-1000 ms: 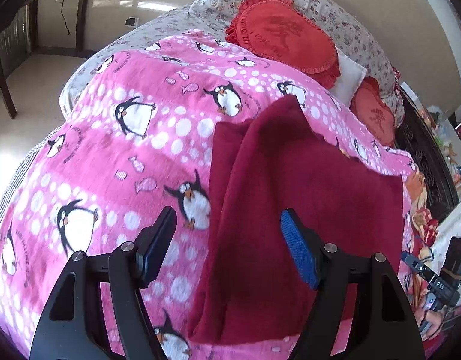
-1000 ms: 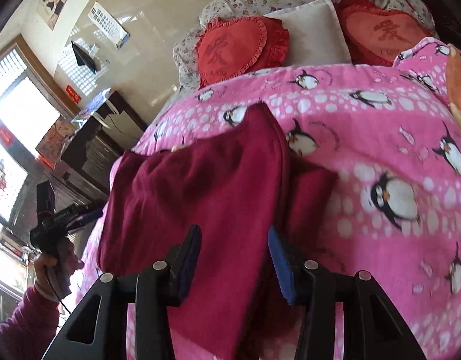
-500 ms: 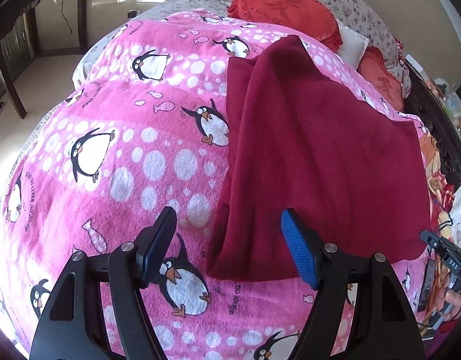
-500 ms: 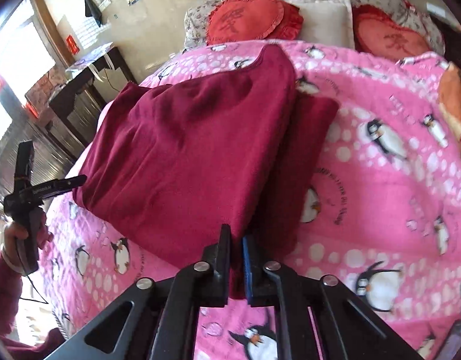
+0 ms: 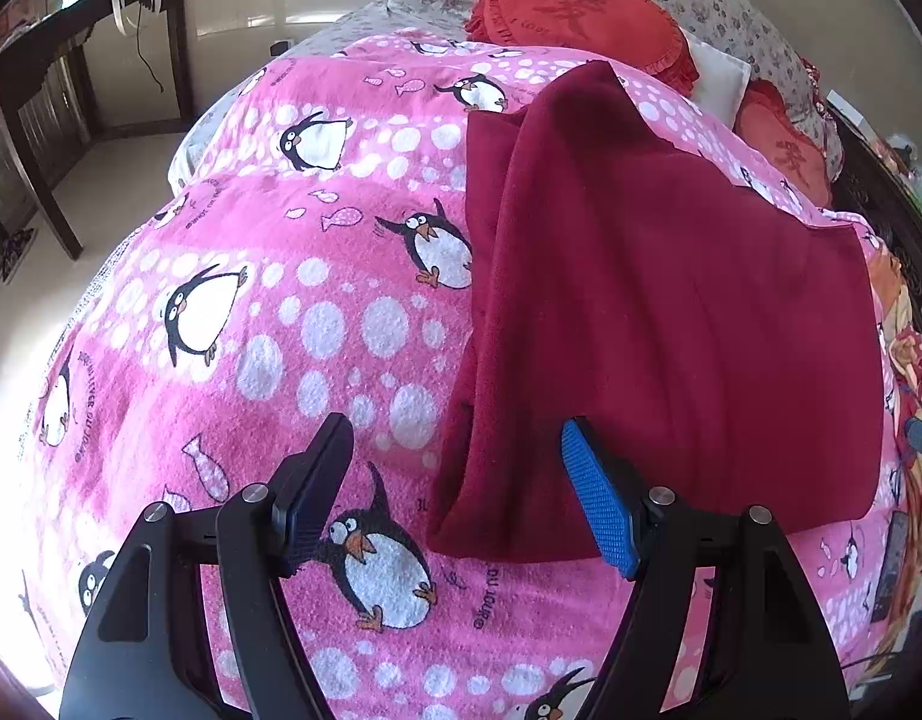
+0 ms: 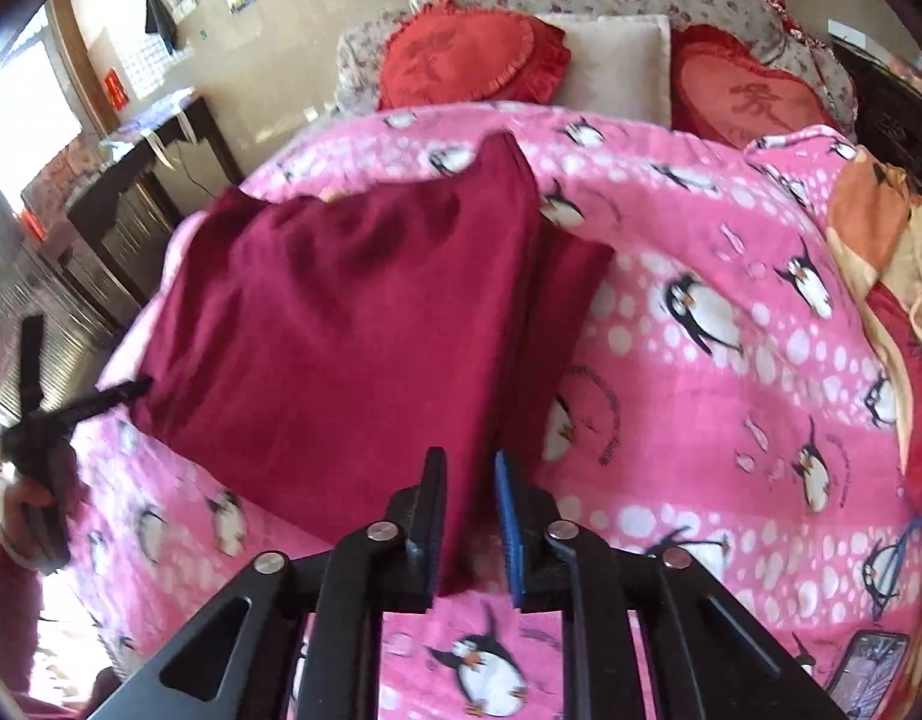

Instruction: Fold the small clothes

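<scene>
- A dark red garment [image 5: 671, 312] lies folded on a pink penguin-print blanket [image 5: 281, 312] spread over a bed; one flap is doubled over the rest, and a narrower strip of the lower layer shows along the fold's edge.
- The left gripper [image 5: 455, 486] hangs above the garment's near corner; its jaws stand wide apart with nothing pressed between them; the blue-padded finger [image 5: 599, 510] sits over the red cloth, the black one over the blanket.
- The right gripper [image 6: 470, 516] sits low at the garment's near edge on the opposite side; its jaws have just been opening and now stand narrowly apart; the cloth's edge lies in the gap, touching the black finger, while the blue pad stands clear of it.
- In the right wrist view the person's left hand [image 6: 32, 510], in a pink sleeve, grips the handle of the other tool at the blanket's far edge.
- Two red heart-shaped cushions [image 6: 473, 60] and a white pillow [image 6: 617, 66] rest against floral pillows at the head of the bed; a dark wooden table [image 5: 83, 54] stands by the wall.
</scene>
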A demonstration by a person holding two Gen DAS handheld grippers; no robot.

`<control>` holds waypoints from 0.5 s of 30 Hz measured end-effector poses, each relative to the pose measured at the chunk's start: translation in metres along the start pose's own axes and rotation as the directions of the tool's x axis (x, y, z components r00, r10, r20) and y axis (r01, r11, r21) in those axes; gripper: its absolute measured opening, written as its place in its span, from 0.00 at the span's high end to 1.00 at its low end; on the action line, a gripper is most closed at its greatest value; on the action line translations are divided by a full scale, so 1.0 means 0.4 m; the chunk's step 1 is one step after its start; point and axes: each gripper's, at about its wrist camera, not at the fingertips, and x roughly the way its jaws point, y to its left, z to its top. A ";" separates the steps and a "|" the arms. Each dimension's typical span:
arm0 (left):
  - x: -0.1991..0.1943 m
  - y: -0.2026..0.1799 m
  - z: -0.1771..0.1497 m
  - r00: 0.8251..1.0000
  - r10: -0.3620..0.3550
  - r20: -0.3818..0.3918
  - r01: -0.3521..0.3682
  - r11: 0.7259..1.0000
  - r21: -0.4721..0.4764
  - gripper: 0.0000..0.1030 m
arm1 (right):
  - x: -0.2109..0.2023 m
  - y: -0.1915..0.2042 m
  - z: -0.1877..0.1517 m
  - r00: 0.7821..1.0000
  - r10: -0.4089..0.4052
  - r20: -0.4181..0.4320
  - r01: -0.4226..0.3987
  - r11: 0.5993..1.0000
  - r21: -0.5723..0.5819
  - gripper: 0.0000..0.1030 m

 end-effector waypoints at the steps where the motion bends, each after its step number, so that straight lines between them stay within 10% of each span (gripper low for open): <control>1: 0.001 0.000 -0.001 1.000 -0.003 0.002 0.003 1.000 -0.005 0.30 | 0.001 0.015 0.012 0.999 0.034 0.011 -0.034 0.999 0.006 0.66; 15: 0.008 0.009 -0.015 1.000 -0.009 -0.012 0.009 1.000 -0.016 0.29 | 0.281 0.336 0.183 0.977 0.201 -0.069 -0.209 0.966 -0.150 0.62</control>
